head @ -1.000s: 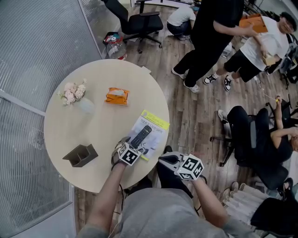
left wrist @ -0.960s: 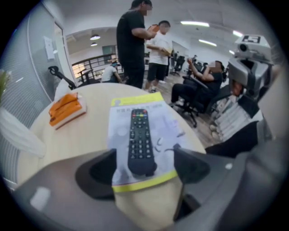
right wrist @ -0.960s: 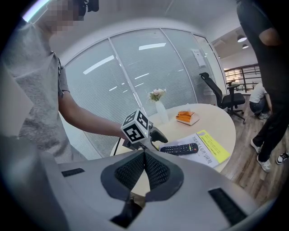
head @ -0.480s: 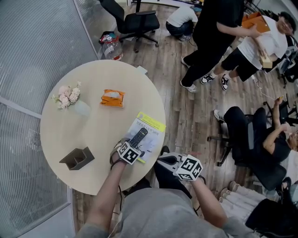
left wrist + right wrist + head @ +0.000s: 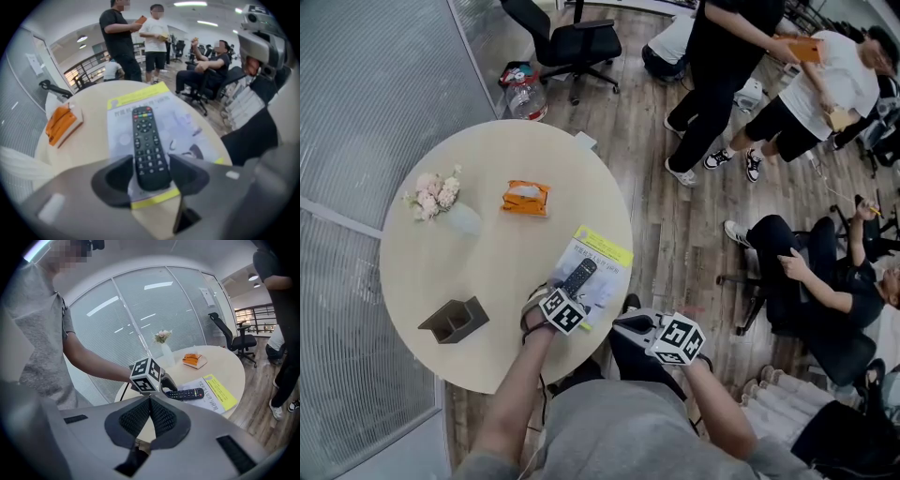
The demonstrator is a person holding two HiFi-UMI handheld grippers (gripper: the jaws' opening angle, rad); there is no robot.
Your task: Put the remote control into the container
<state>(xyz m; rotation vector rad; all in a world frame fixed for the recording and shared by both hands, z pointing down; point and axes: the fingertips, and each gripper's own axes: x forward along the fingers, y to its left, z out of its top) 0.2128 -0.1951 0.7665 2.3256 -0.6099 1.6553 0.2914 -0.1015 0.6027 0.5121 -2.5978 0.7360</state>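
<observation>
The slim black remote control (image 5: 147, 145) lies flat and face up on a white leaflet with a yellow band (image 5: 183, 117). Its near end is between the fingers of my left gripper (image 5: 151, 161). Those jaws have just been closing, and they now sit against both long sides of that end. The rest of the remote runs straight away from my fingertips.

The dark brown open-topped container (image 5: 455, 320) stands well apart, to the left of my left fingers on the round beige table (image 5: 487, 253). An orange packet (image 5: 61, 123) lies beyond them and to the left. Farther off that way stands a vase of pale pink flowers (image 5: 439, 194).

My right gripper (image 5: 150, 399) hangs just beside my left, off the table's edge. Its ribbed fingers are clenched together on nothing.
</observation>
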